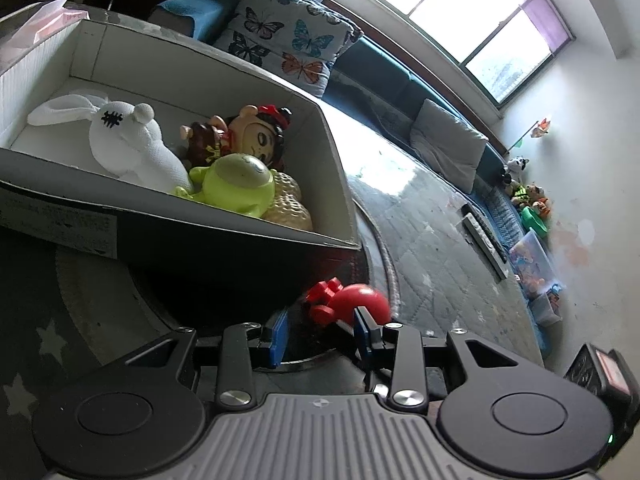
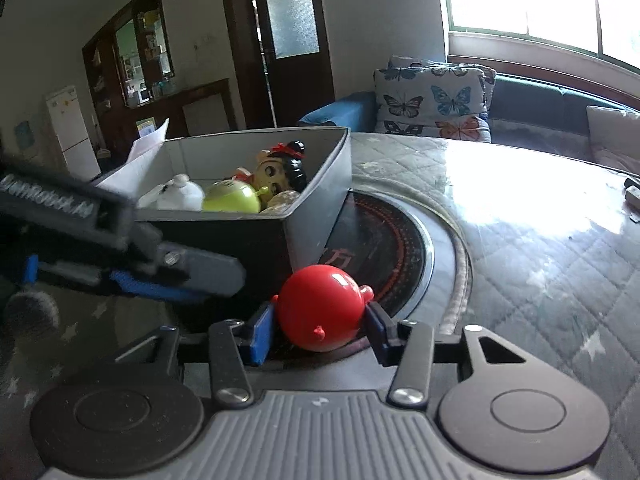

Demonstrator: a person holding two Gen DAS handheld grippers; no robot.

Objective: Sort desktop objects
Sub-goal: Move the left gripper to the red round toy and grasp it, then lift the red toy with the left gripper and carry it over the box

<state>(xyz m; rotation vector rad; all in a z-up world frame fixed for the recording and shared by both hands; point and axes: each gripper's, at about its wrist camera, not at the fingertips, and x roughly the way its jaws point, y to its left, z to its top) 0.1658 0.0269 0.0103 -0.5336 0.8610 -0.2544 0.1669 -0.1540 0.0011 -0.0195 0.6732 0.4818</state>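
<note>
Right gripper (image 2: 320,326) fingers grasping red toy (image 2: 320,308) just beside toy-filled box (image 2: 316,204); left gripper (image 1: 320,330) fingers released, near toy.

Each black two-finger gripper, left (image 1: 320,330) and right (image 2: 320,330), has blue-padded fingertips (image 2: 260,334), silver screws behind them, round black discs either side, and a grey ribbed body.
</note>
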